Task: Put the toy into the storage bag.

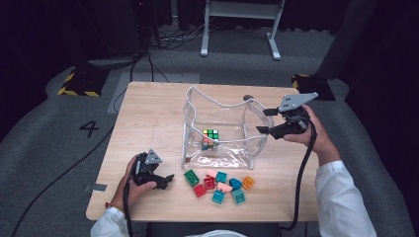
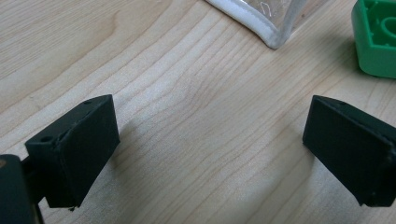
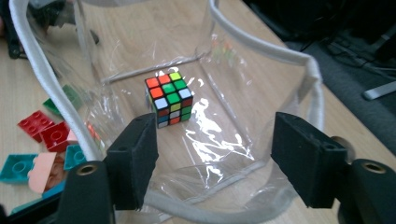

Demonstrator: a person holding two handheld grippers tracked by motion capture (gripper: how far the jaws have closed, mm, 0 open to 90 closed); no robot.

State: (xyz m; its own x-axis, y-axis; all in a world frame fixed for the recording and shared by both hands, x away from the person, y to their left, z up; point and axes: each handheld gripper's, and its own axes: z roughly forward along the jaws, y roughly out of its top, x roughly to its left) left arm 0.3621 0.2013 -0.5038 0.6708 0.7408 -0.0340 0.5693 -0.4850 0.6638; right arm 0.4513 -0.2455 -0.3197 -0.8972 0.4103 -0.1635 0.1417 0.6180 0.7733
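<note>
Building blocks [image 1: 220, 183] are lying just right of the left gripper [image 1: 167, 180], open-jawed, nearer them than the right gripper [image 1: 263, 121], hovering open beside the clear bag [image 1: 197, 101].

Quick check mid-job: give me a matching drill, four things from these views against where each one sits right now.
Things:
1. puzzle cube
2. green brick
3. left gripper
4. right gripper

Places:
A. at the bag's right rim
B. inside the clear bag
C. on the table, leftmost in the brick pile
D. low over bare wood, left of the bricks

Pairs: 1-B, 2-C, 3-D, 4-A
</note>
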